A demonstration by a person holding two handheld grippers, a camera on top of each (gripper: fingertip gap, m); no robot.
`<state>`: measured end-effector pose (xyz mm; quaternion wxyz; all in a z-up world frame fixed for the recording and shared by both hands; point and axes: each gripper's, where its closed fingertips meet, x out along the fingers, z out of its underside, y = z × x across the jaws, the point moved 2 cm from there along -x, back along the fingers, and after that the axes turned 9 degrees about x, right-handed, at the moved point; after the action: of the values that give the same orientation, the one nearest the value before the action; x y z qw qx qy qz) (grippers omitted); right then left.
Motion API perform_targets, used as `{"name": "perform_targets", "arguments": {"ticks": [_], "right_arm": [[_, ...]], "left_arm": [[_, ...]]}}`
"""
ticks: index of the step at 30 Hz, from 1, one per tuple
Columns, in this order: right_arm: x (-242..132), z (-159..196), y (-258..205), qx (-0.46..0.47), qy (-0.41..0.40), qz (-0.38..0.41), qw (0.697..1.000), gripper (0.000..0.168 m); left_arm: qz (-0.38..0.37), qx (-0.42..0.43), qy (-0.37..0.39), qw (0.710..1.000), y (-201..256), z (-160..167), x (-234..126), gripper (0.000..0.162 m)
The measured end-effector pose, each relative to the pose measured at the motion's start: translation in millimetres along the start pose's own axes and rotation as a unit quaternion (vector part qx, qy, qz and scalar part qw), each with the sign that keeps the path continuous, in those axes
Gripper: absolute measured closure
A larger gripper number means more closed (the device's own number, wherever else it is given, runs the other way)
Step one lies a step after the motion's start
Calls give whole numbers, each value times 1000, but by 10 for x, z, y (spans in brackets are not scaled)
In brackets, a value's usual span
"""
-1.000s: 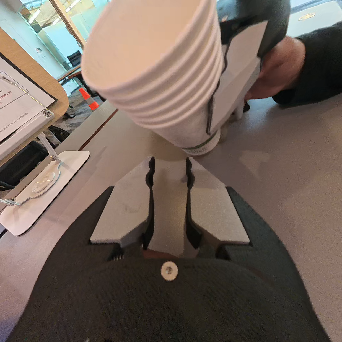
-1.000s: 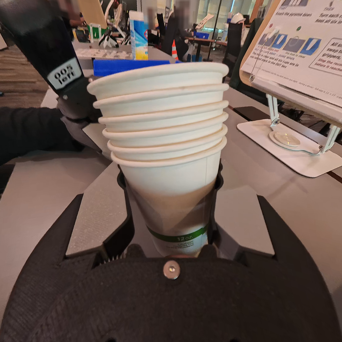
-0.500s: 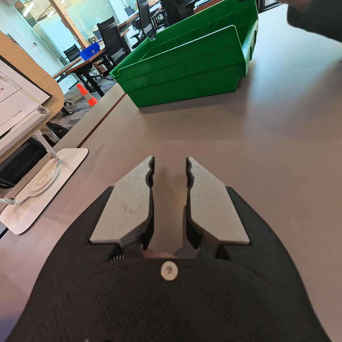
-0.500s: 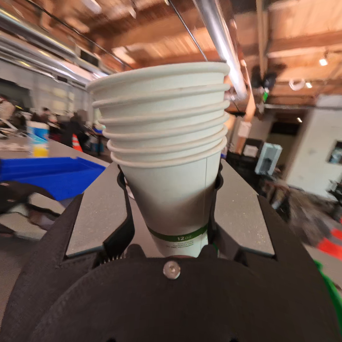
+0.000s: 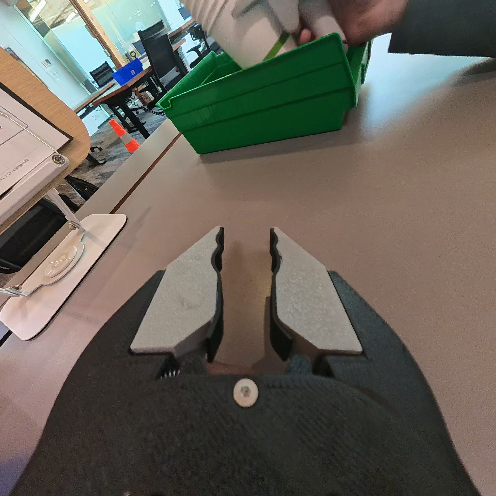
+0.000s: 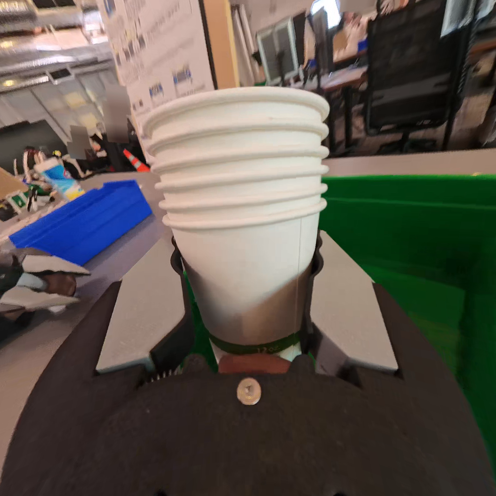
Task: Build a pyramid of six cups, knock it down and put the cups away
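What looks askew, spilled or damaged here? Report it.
Nothing stands out. The nested stack of white paper cups sits straight between the right gripper fingers, rims even, over the green plastic bin. The left gripper is open and empty above the grey table.

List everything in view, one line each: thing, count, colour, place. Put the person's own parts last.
stack of cups: six nested, white, held over the green bin
green bin: one, green, far end of the table
blue bin: one, blue, left on the table
table: one, grey
sheet stand: one, white base, table's left edge
traffic cone: one, orange, on the floor
left gripper: one, grey fingers, open, empty
right gripper: one, shut on the stack
hand: one, above the green bin
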<state>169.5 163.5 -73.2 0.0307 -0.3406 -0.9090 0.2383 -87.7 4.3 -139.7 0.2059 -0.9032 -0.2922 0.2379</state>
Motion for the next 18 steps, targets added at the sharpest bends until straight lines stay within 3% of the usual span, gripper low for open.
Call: {"name": "perform_targets", "arguments": {"ticks": [5,10,18], "right_arm": [[231,444,2,-9,-130,1,992,71],[249,488,-28,31,-140,-23,989,72],[124,427,-130,-89,-139,-17,986,69]], "left_arm": [[3,2,-1,1000,10,1,3,130],[6,3,-3,1000,18,6,7,130],[4,0,-2,1000,13,4,-4,129]]}}
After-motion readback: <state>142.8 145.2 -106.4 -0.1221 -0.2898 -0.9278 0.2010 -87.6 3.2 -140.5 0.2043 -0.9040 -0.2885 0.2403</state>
